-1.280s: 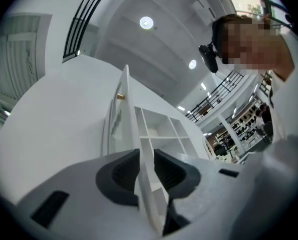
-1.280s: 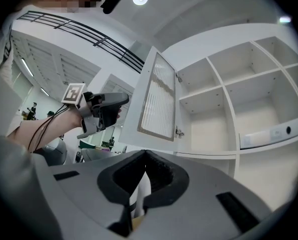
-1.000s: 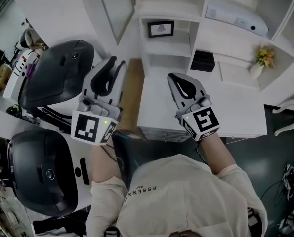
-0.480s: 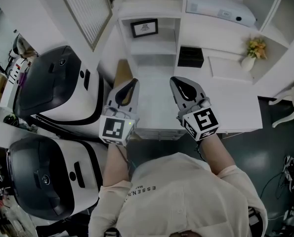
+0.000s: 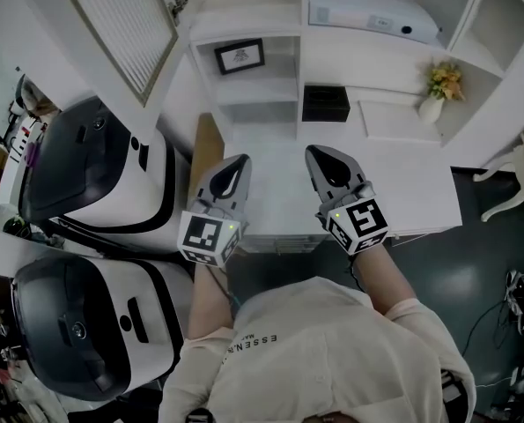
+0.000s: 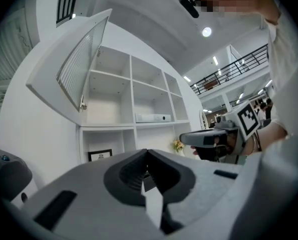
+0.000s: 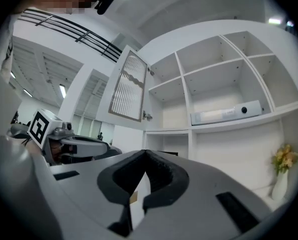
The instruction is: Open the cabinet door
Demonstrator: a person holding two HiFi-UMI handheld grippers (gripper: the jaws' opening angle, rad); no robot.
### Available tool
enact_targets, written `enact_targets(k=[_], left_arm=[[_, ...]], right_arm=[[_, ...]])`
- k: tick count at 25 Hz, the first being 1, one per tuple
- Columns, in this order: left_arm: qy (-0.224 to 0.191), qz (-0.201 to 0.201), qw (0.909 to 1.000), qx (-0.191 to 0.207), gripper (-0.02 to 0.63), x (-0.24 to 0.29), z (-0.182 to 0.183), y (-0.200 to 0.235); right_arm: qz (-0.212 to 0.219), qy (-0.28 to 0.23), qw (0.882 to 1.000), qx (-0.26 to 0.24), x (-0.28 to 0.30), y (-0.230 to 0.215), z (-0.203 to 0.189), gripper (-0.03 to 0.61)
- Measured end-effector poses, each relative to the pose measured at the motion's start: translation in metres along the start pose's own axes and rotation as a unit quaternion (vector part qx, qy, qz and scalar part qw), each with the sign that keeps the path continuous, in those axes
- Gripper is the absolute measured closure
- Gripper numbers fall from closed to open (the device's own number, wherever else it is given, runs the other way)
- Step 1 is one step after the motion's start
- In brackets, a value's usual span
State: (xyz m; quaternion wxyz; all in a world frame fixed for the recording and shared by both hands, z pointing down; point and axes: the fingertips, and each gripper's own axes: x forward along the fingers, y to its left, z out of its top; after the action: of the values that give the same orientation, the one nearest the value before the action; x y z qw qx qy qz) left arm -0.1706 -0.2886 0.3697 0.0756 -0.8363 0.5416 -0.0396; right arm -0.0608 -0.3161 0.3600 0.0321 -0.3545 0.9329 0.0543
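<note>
Now left tongs (image 5: 239,161) and right tongs (image 5: 315,154), both closed empty, hover above white desk (image 5: 402,192).

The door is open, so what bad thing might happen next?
The cabinet door sticks out open at upper left, so the left hand-held gripper might bump it if lifted. The flower vase stands off to the side of the right hand-held gripper; a wide swing might tip it.

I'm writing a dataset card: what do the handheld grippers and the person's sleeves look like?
Both the left gripper and right gripper are light grey tapered shells with black inner pads. Each carries a cube of black-and-white square markers and a green light. The sleeves are cream.
</note>
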Motion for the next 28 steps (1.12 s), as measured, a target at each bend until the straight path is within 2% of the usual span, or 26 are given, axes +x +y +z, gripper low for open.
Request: enact_targets(k=[3, 8, 21, 28], left_arm=[[-0.001, 0.012, 0.9998, -0.013, 0.612, -0.003, 0.002, 0.001], [-0.005, 0.023, 0.9997, -0.003, 0.612, -0.004, 0.008, 0.007], [-0.025, 0.012, 0.9996, -0.003, 0.611, 0.000, 0.023, 0.011], [-0.013, 0.006, 0.9999, 0.007, 0.611, 0.008, 0.020, 0.006]], right_arm=[[-0.010, -0.003, 1.000, -0.012, -0.004, -0.004, -0.001, 0.565], [-0.008, 0.003, 1.000, -0.028, -0.004, -0.008, -0.003, 0.565], [0.004, -0.002, 0.999, -0.033, 0.000, -0.009, 0.001, 0.565], [0.005, 0.002, 0.999, -0.037, 0.000, -0.013, 0.000, 0.564]])
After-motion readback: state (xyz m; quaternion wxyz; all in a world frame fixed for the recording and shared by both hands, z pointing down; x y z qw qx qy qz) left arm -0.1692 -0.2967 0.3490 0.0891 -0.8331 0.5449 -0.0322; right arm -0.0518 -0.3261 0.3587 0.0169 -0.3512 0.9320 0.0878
